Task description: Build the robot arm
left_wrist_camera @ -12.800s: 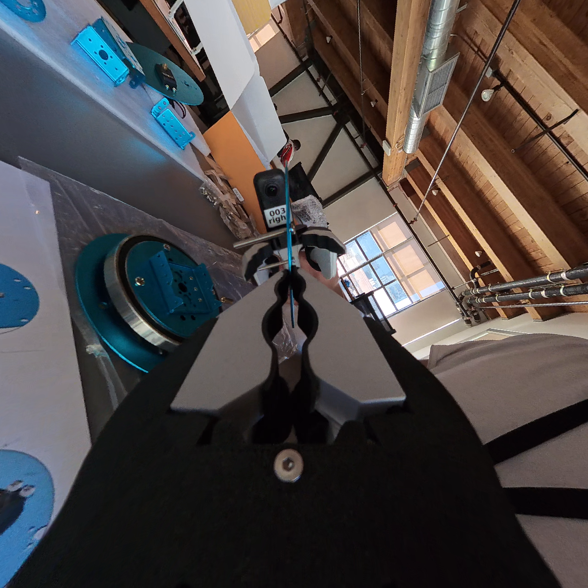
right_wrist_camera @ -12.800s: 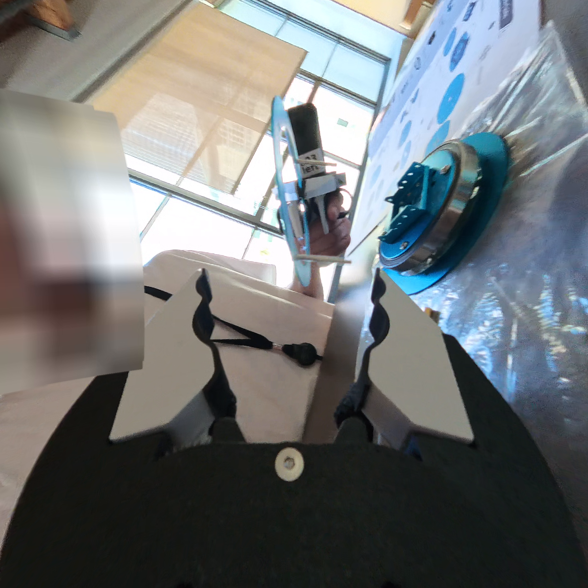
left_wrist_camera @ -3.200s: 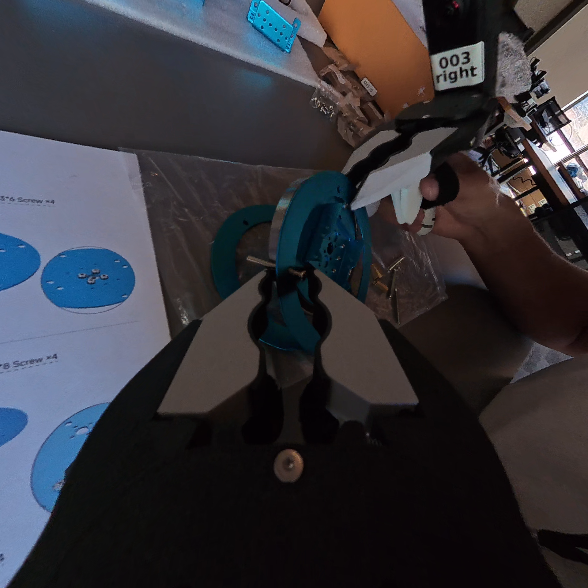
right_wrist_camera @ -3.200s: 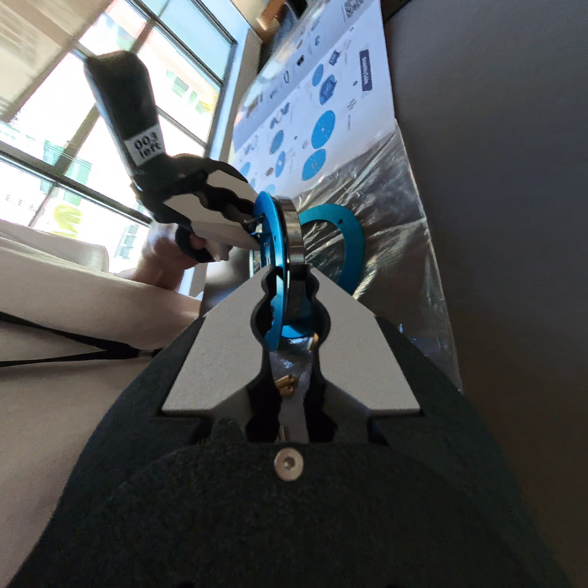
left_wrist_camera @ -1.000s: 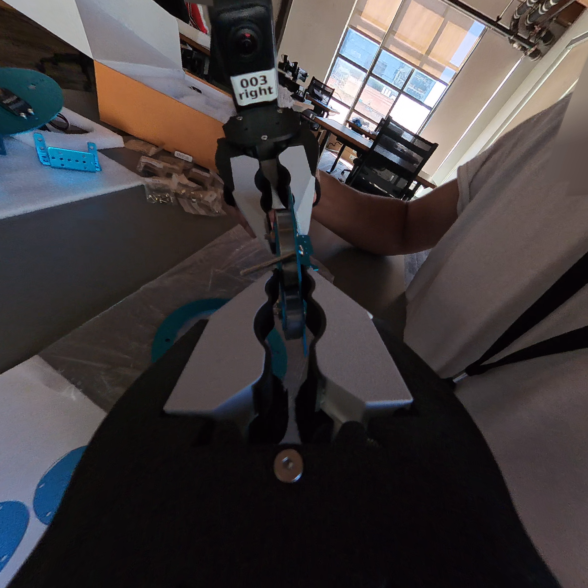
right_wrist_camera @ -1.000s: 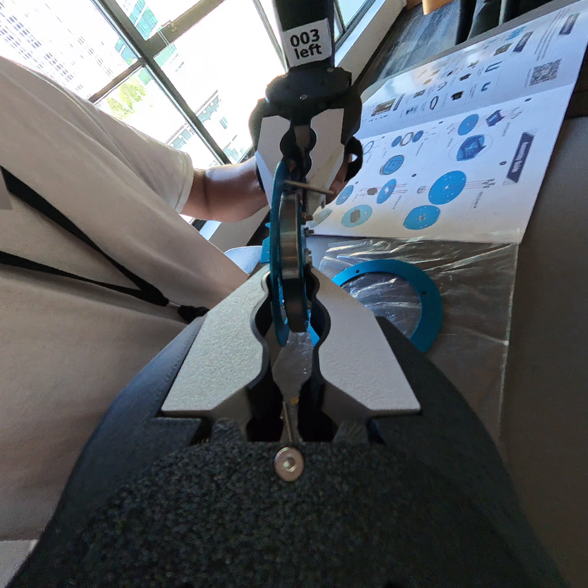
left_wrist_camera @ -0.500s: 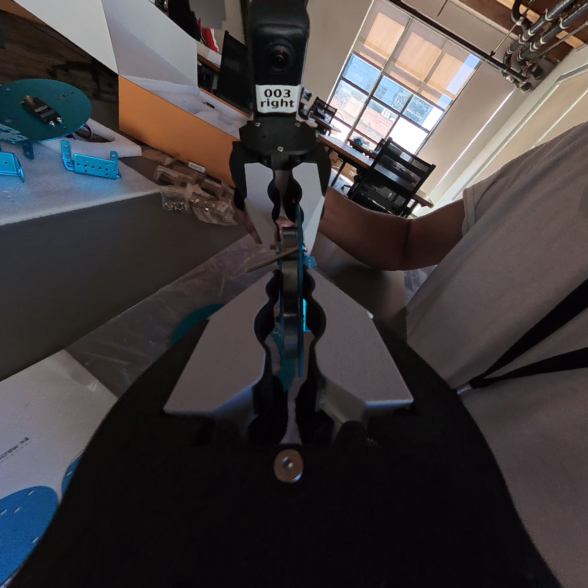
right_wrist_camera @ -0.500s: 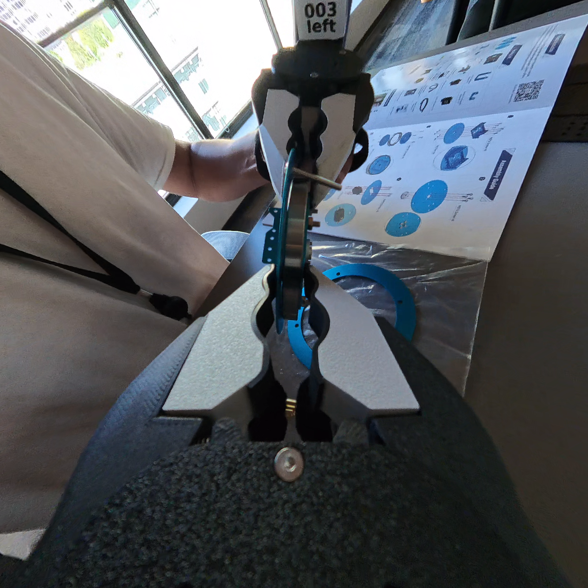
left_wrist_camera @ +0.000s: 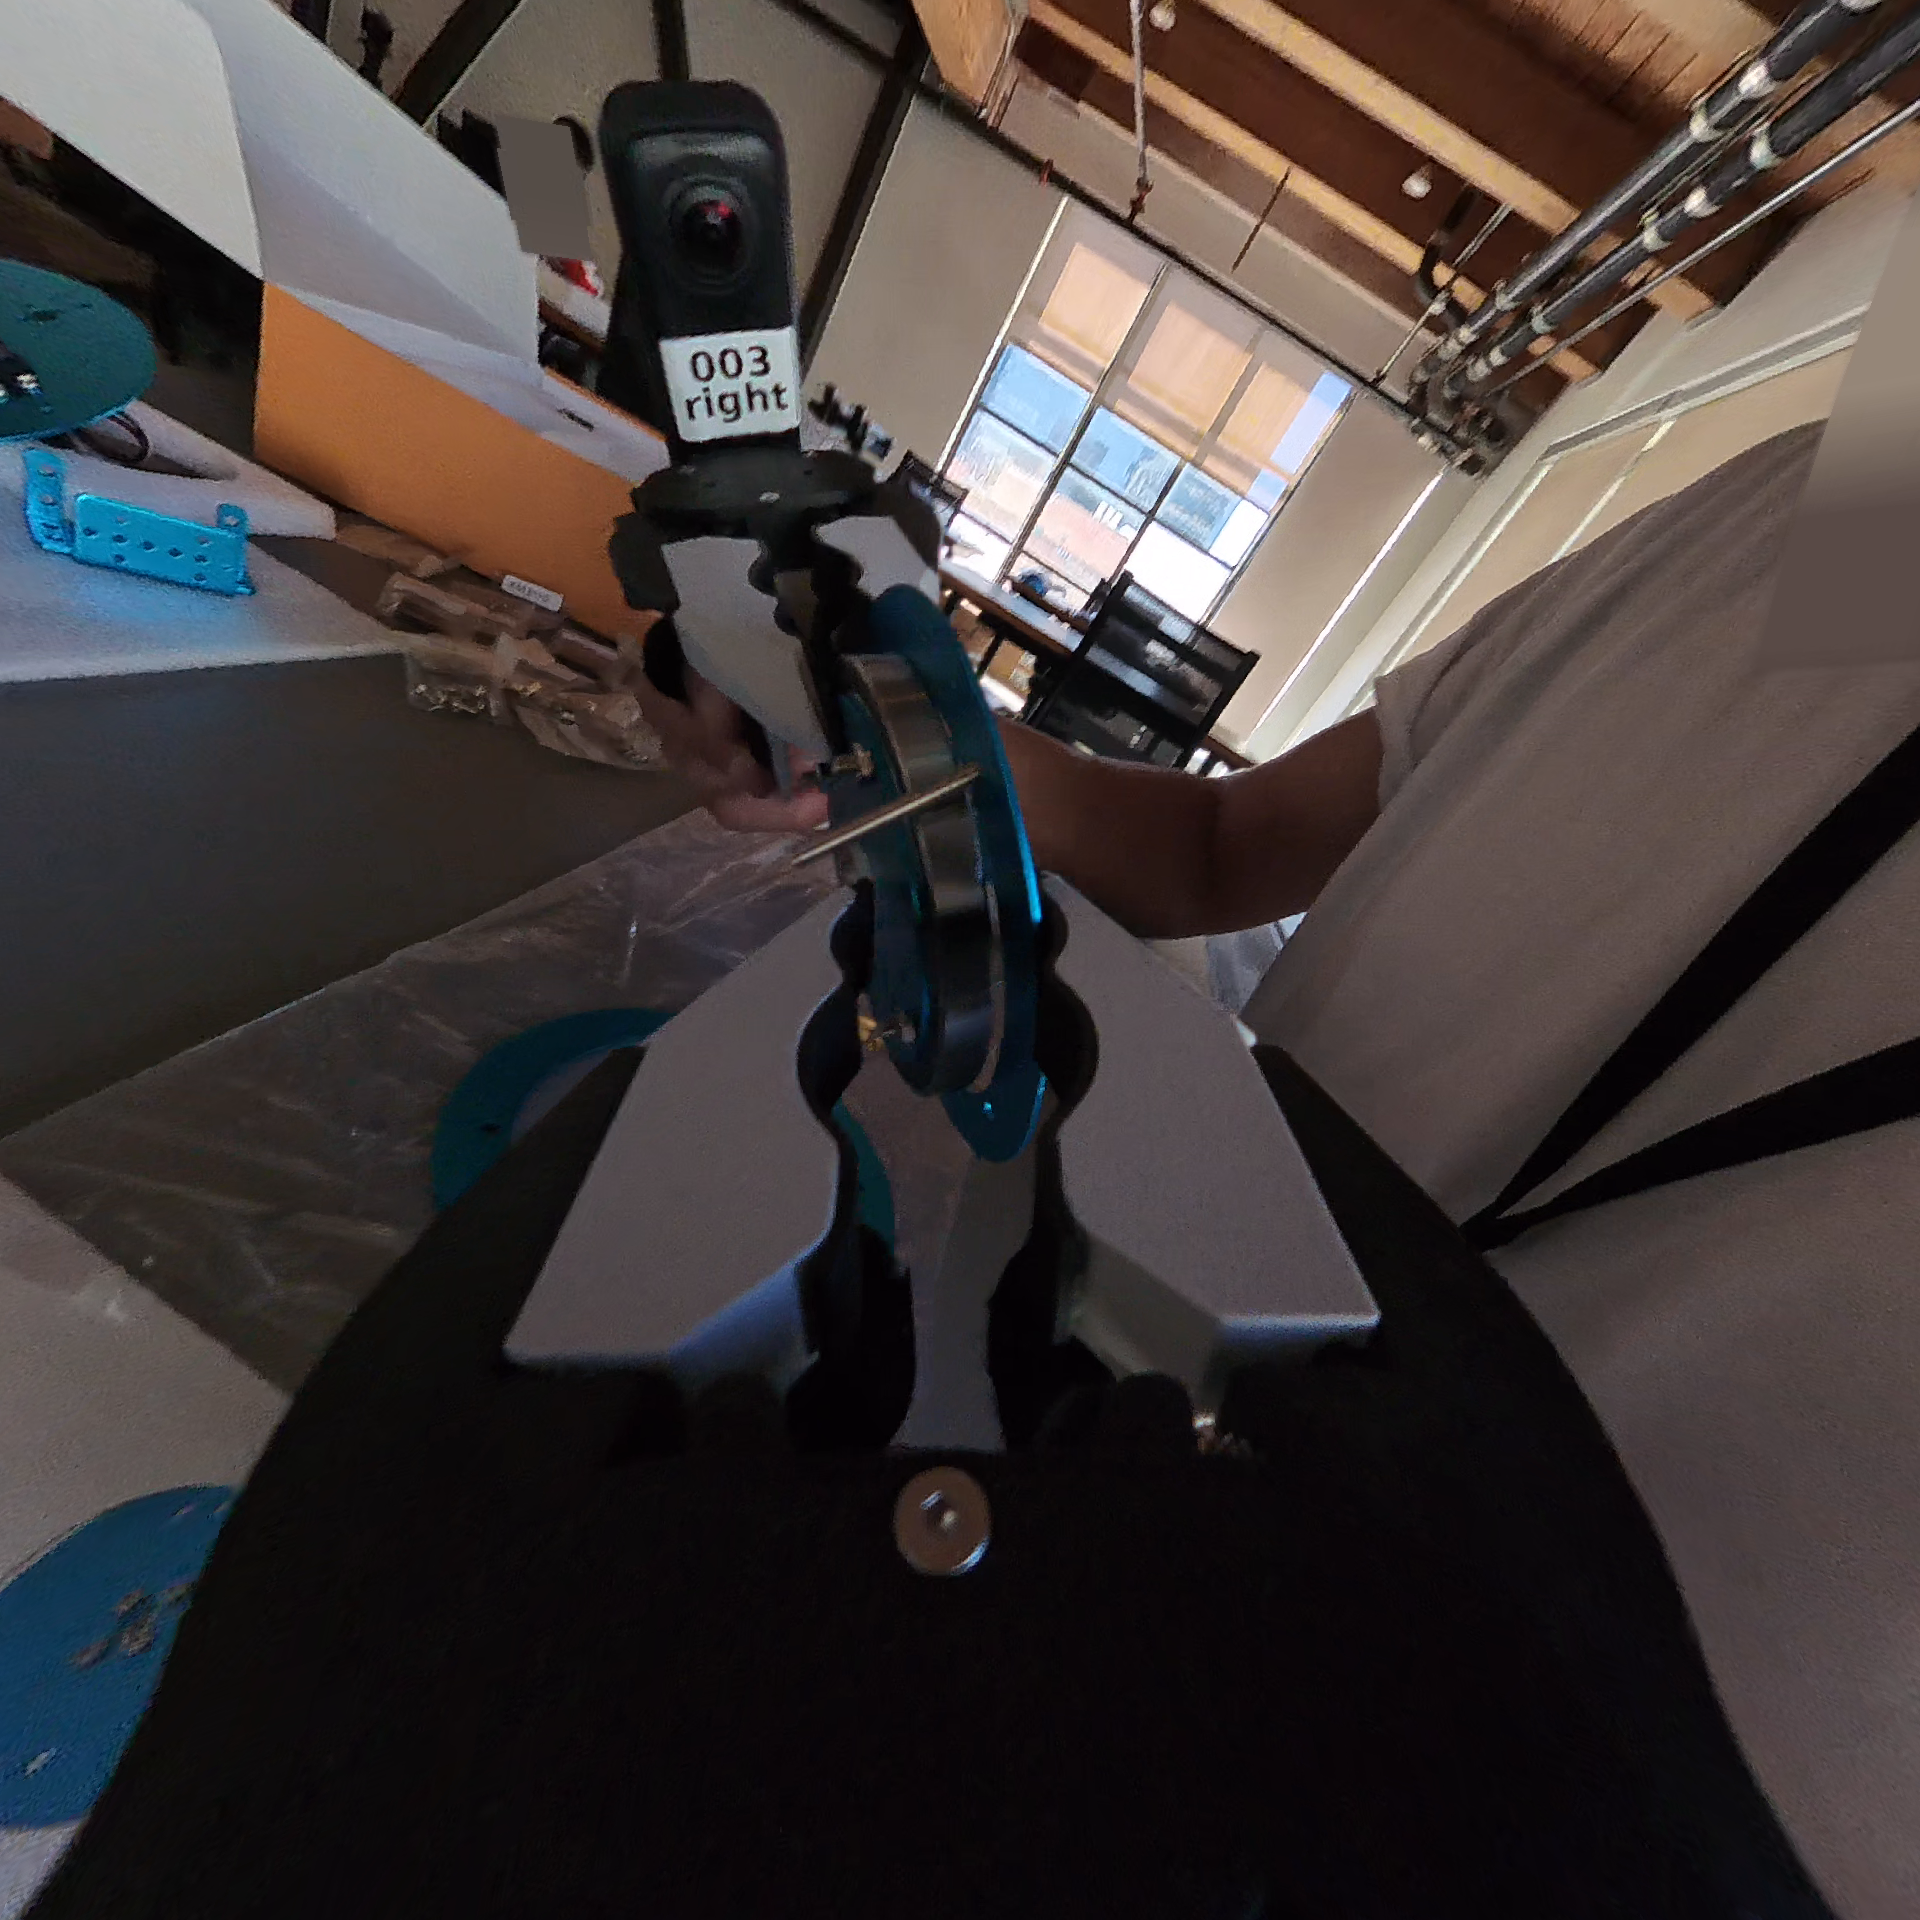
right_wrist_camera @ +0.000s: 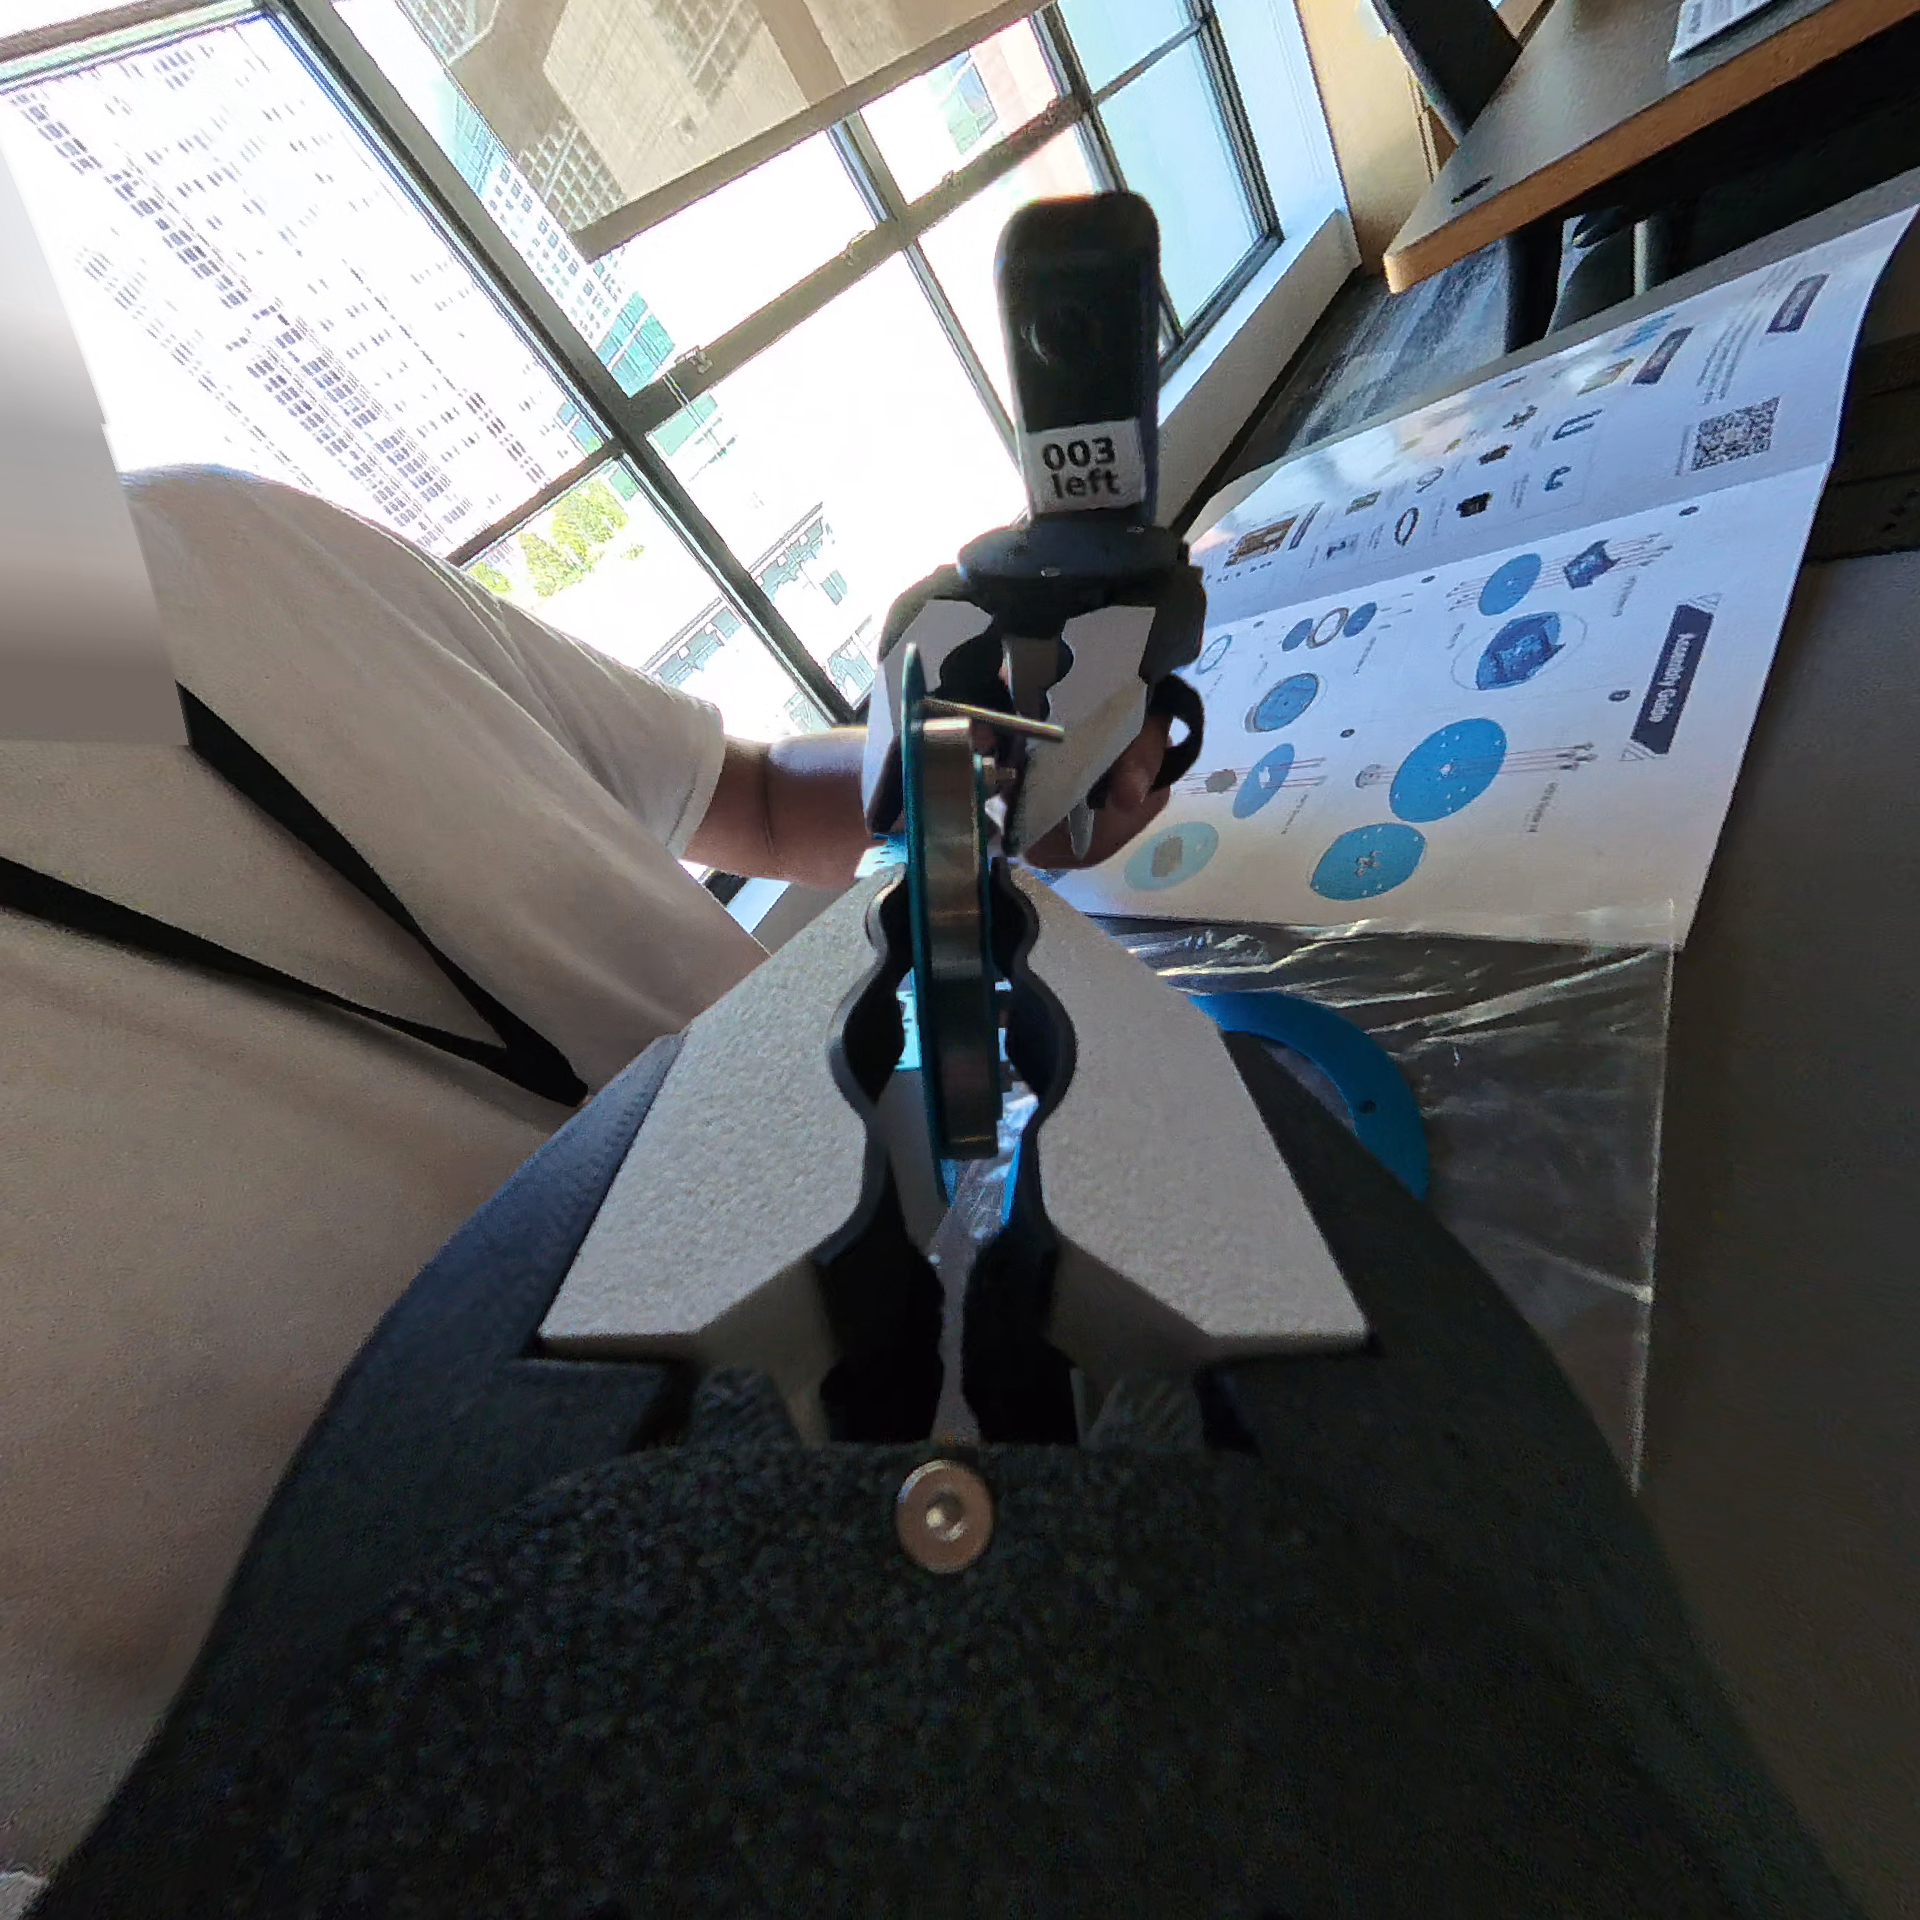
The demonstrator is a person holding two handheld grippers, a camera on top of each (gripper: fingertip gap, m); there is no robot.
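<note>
Left wrist view looked close along its fingers toward the far right gripper [left_wrist_camera: 800, 665], right wrist view faced back at the left gripper [right_wrist_camera: 1013, 717], both shared the blue disc assembly [left_wrist_camera: 940, 904] between them.

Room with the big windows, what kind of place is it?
Probably a workshop or lab where a kit gets built. A picture-filled instruction sheet lies on the table, a blue metal bracket and small bagged parts sit on a bench, and bare pipes run under a wooden ceiling.

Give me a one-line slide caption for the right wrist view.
Both grippers grip a blue disc-and-bearing assembly on edge above a blue ring on plastic sheeting.
</note>
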